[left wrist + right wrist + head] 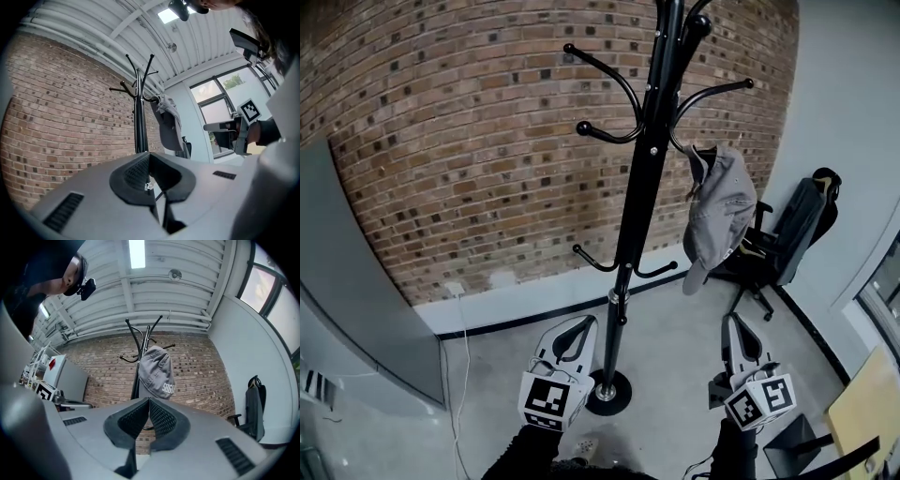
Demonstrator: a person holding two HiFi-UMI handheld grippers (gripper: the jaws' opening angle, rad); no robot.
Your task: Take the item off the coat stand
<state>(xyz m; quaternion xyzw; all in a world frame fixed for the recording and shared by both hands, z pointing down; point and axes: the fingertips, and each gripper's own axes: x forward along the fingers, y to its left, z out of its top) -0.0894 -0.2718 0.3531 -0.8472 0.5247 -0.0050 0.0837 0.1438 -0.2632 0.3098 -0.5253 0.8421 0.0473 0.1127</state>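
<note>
Above right tongs (733,324), grey cap (718,211)

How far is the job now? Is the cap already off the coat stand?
Nothing done yet: the grey cap hangs on the coat stand. In hand: nothing; the left tool and right tool are shut and empty, low and apart from the cap. Left: open a tool, grip the cap, lift it off.

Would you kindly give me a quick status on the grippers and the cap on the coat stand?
Left gripper shut, empty. Right gripper shut, empty, below the grey cap. Cap hangs on a coat stand hook, untouched. Nothing between them.
</note>
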